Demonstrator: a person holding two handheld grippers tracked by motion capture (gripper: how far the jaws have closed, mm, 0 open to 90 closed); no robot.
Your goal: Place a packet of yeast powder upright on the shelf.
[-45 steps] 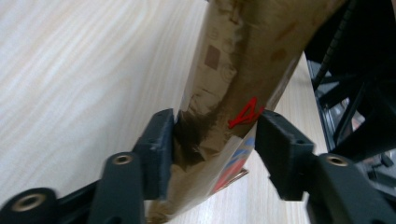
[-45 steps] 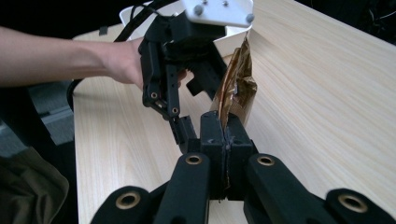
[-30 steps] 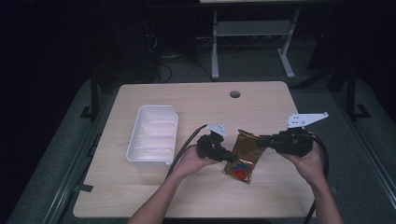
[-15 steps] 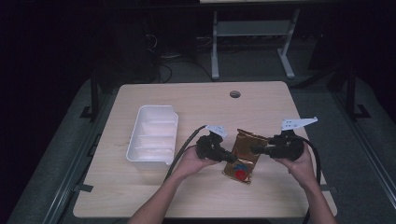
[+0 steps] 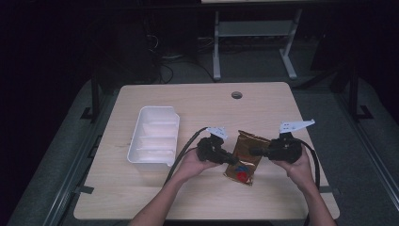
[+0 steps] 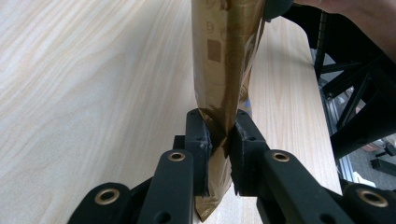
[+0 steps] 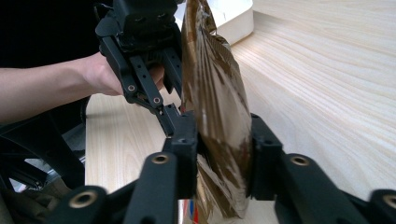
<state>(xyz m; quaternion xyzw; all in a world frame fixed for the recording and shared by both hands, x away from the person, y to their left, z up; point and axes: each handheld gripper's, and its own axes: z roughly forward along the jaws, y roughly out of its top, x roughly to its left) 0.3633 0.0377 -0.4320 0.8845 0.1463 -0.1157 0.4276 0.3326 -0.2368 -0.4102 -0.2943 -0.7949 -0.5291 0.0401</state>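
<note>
Since a second ago my right tool [image 5: 254,152] has come down from above the far side of the gold snack pouch [image 5: 244,157] to the pouch's right edge, while the left tool [image 5: 232,160] has kept its place on the left edge. The pouch lies on the wooden surface [image 5: 197,101], right of the white tray [image 5: 155,141], between my two hands.

To do this step well, I judge the two grips should sit opposite each other near the top seam, so that a steady pull apart opens the pouch rather than crumpling it. I would hold the left side fixed and let the right do the pulling, keeping the bag low over the surface.

Left tool [image 6: 219,140]: its jaws are nearly together and pinch a thin fold of the foil firmly between the pads. Right tool [image 7: 223,154]: its jaws have just been closing, with the pouch between them; they stand partly apart, straddling the fuller body of the bag, and both pads look to be touching the foil, though I can't tell how hard they press.
</note>
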